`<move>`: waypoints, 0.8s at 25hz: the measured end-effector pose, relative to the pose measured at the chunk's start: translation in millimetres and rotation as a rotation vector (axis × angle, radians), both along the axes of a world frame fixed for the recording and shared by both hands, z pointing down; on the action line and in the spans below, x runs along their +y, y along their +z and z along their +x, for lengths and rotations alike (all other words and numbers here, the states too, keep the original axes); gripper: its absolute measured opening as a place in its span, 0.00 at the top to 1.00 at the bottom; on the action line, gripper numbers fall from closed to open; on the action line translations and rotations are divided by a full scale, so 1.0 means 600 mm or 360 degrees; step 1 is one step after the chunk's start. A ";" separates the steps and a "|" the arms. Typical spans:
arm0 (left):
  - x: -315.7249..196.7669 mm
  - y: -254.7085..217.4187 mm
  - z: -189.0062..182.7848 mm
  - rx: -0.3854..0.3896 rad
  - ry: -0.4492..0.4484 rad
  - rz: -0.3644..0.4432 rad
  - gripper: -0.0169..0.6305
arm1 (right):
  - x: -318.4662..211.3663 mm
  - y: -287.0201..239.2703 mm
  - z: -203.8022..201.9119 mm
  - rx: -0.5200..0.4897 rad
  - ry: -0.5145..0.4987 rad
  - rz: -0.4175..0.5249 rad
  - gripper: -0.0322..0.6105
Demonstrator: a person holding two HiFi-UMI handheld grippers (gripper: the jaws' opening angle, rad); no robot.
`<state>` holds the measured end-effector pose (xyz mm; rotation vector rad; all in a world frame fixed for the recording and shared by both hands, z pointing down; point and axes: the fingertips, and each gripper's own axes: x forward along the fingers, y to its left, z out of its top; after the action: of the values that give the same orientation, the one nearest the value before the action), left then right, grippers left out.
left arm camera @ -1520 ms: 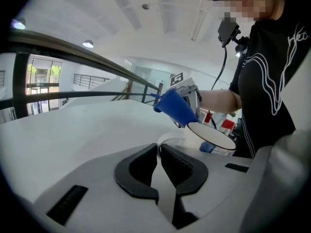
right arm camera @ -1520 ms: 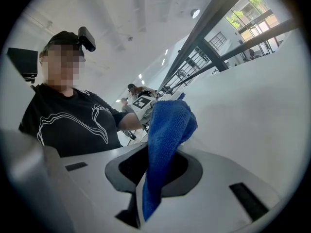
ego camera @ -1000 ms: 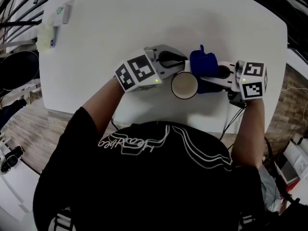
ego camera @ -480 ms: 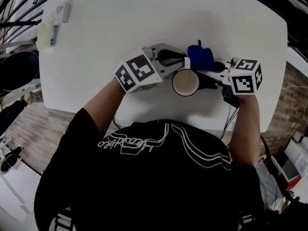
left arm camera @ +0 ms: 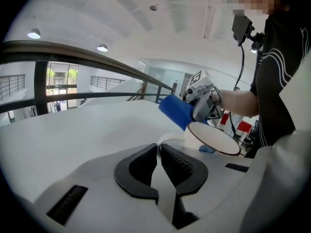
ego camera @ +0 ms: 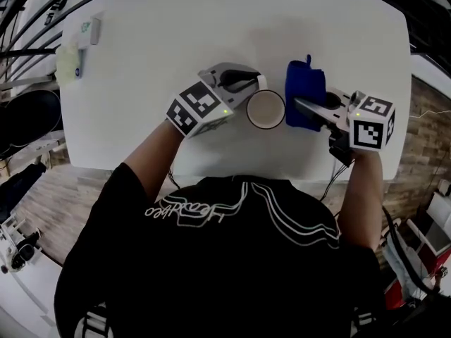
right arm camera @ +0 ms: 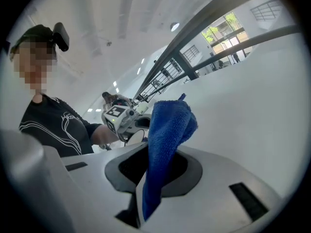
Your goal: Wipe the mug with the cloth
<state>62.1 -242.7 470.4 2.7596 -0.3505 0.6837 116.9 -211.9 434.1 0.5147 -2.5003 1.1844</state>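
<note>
Left claw (left arm camera: 159, 148) pinching mug (ego camera: 266, 110) handle; right claw (ego camera: 304, 106) clamping cloth (right arm camera: 167, 130).

I see a black short-sleeved T-shirt (ego camera: 232, 259) with white line graphics, a black head camera (right arm camera: 60, 35), and pale-grey left gripper (ego camera: 258, 84) and right gripper (ego camera: 300, 105), each with black ribbed pads, a black-and-white marker cube (ego camera: 199, 109), a green light, the right trailing a black cable (ego camera: 331, 182).

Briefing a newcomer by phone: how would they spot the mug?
Over the white table, look between the left tool and right tool. The mug, handle pinched by the left tool, is beside the blue cloth: the only round white cup with a dark rim.
</note>
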 end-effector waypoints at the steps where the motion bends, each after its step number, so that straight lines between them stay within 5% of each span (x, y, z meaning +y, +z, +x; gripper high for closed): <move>1: 0.000 0.000 -0.001 -0.0006 -0.0010 0.0003 0.92 | 0.003 -0.009 0.004 -0.0033 0.0048 0.0004 0.87; 12: 0.003 -0.002 -0.020 -0.0048 -0.0151 0.0005 0.92 | 0.040 -0.034 0.016 -0.0340 0.0419 -0.0084 0.87; 20: -0.002 0.000 -0.056 -0.0051 -0.0193 -0.0004 0.92 | 0.033 -0.027 -0.011 -0.0388 0.0463 -0.0128 0.87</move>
<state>28.6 -243.7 470.7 2.7012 -0.5187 0.6980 110.0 -191.8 417.9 0.7753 -2.6286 1.5315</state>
